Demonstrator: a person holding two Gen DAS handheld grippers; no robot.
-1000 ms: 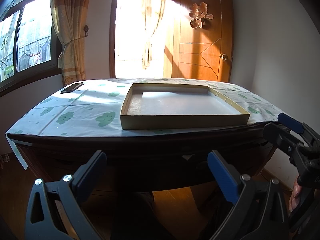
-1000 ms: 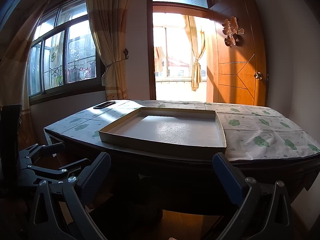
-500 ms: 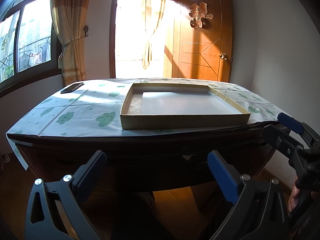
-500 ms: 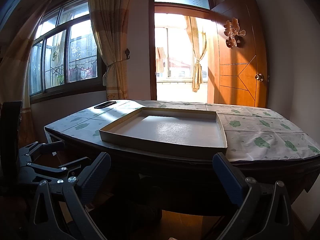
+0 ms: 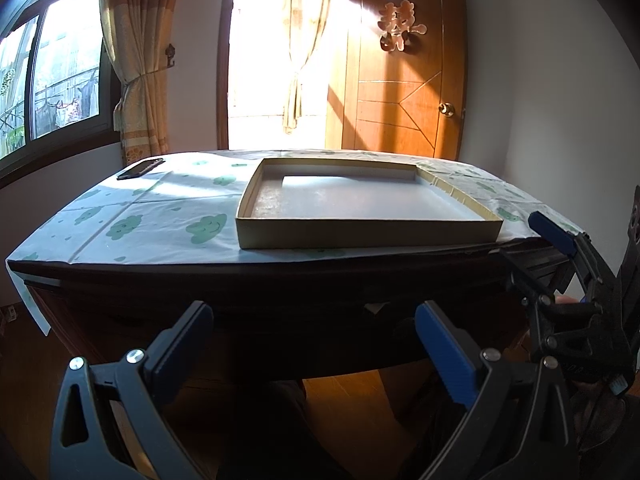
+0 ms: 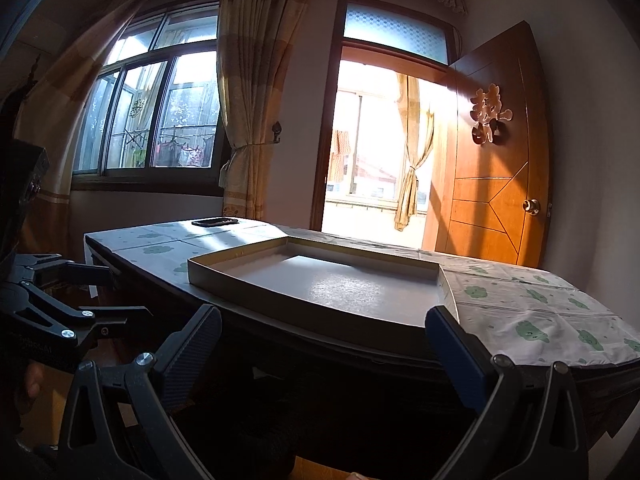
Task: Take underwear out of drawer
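Both the left gripper (image 5: 312,344) and the right gripper (image 6: 324,344) are held with fingers spread wide and nothing between them, low in front of the table (image 5: 280,280), whose shadowed front is faced by both. No underwear can be seen, and no drawer can be made out in that dark front; the shallow box (image 5: 360,236) on the patterned cloth (image 5: 160,216) is empty. Whichever drawer is meant is judged to lie ahead of and below the 2 grippers, neither being clearly nearer.
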